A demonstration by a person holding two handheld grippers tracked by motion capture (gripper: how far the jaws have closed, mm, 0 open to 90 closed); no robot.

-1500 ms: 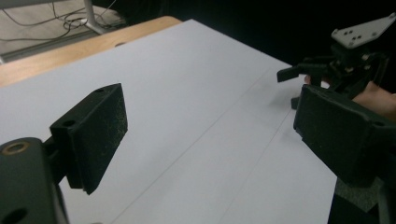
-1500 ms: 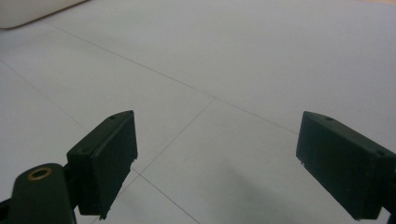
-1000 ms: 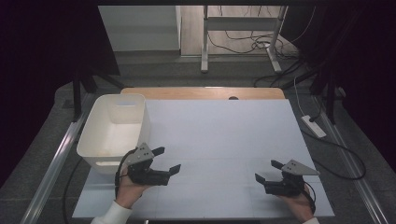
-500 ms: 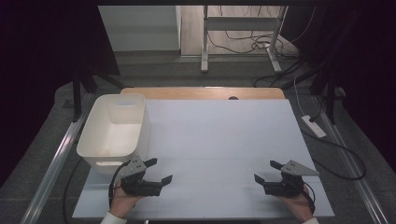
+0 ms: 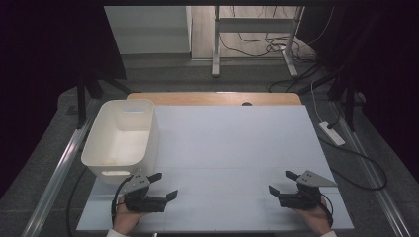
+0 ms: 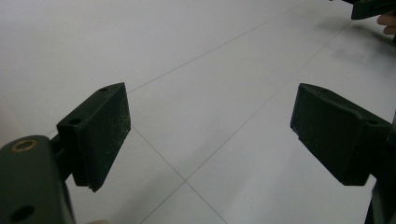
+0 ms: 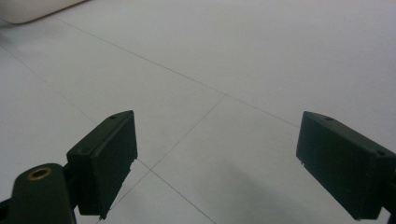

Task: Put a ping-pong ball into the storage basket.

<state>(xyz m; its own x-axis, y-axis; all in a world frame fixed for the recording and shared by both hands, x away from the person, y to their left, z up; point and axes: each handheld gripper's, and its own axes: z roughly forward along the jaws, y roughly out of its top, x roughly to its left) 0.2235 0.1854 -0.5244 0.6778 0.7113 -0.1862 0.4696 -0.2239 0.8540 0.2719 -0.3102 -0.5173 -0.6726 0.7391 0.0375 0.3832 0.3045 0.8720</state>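
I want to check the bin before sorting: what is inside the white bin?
The white bin looks empty: bare floor and far walls show. The near wall hides the floor strip just behind it.

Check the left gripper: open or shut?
Open: the left gripper has its jaws wide apart, with bare white table between them.

No text, label, brand, number or sign can be read on any thing in these pictures.

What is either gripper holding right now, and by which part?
Nothing is held. The left gripper and the right gripper both have jaws wide open over the bare white table, beside the white bin.
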